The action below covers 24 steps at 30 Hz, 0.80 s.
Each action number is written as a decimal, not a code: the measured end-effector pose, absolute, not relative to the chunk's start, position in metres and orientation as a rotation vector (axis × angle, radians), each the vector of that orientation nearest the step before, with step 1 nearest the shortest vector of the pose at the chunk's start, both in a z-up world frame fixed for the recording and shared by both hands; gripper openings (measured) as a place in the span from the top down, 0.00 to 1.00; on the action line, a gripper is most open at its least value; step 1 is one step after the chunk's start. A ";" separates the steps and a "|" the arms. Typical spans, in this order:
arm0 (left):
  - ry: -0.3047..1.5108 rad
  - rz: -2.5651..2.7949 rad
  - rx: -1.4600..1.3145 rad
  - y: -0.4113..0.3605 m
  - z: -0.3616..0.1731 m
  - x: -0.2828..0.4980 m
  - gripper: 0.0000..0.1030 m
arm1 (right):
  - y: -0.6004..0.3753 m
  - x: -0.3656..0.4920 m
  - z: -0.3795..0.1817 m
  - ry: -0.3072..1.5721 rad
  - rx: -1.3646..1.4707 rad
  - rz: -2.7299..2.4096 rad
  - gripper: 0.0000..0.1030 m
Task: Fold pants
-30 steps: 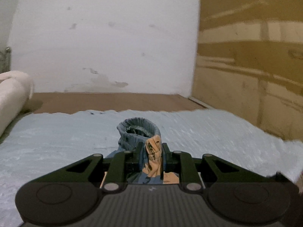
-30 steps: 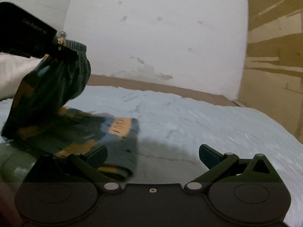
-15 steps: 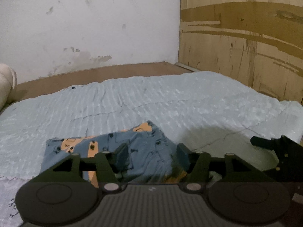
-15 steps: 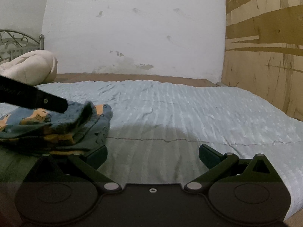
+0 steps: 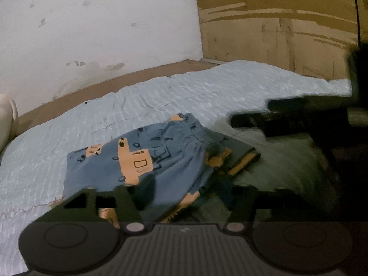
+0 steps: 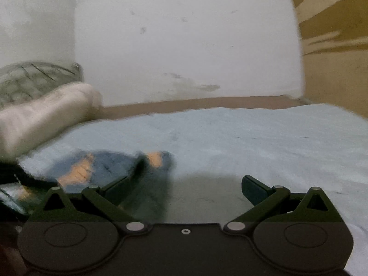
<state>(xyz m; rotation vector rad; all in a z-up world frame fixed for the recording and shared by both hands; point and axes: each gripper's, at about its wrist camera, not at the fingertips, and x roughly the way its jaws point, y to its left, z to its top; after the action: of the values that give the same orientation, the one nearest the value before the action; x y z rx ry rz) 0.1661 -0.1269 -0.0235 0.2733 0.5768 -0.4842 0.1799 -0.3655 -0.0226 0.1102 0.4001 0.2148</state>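
The pants (image 5: 147, 161) are blue with orange prints and lie folded over in a loose heap on the light blue bed cover (image 5: 207, 92). My left gripper (image 5: 184, 197) is open just above their near edge, holding nothing. My right gripper (image 6: 186, 186) is open and empty over bare cover; the pants (image 6: 101, 172) show blurred at its left, by the left finger. The right gripper also shows dark and blurred at the right of the left wrist view (image 5: 299, 119).
A white rolled blanket (image 6: 43, 115) lies at the far left of the bed, with a metal headboard (image 6: 34, 78) behind it. A white wall (image 6: 184, 46) stands behind the bed and a wooden panel (image 5: 276, 23) on the right.
My left gripper lowered the lifted pants end onto the rest, opened and let go, then drew back a little. My right gripper stayed open and swung closer to the pants.
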 end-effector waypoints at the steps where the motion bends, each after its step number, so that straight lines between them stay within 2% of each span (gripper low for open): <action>1: 0.585 -0.486 0.274 -0.127 -0.024 0.167 0.51 | -0.366 0.190 -0.019 0.414 0.151 0.264 0.02; 3: 0.598 -0.486 0.257 -0.127 -0.024 0.169 0.56 | -0.362 0.208 -0.015 0.448 0.196 0.329 0.11; 4: 0.599 -0.489 0.248 -0.126 -0.024 0.170 0.62 | -0.358 0.217 -0.014 0.462 0.200 0.349 0.13; 7: 0.612 -0.505 0.227 -0.124 -0.023 0.173 0.77 | -0.343 0.238 -0.013 0.501 0.174 0.385 0.29; 9: 0.614 -0.512 0.221 -0.124 -0.023 0.174 0.85 | -0.334 0.250 -0.014 0.542 0.152 0.392 0.50; 11: 0.613 -0.514 0.216 -0.124 -0.022 0.173 0.93 | -0.328 0.259 -0.018 0.585 0.145 0.392 0.64; 13: 0.608 -0.507 0.203 -0.124 -0.020 0.174 0.96 | -0.324 0.258 -0.021 0.603 0.138 0.388 0.72; 14: 0.605 -0.506 0.188 -0.123 -0.018 0.174 0.96 | -0.324 0.256 -0.020 0.599 0.132 0.388 0.86; 15: 0.602 -0.508 0.172 -0.121 -0.015 0.173 0.97 | -0.325 0.255 -0.018 0.590 0.130 0.385 0.91; 24: 0.596 -0.542 0.165 -0.130 -0.011 0.175 0.97 | -0.333 0.243 0.001 0.529 0.105 0.328 0.92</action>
<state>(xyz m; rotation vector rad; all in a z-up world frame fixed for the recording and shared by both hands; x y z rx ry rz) 0.1745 -0.1304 -0.0111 0.1653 0.5961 -0.5420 0.2432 -0.3328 0.0006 0.1049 0.5293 0.3276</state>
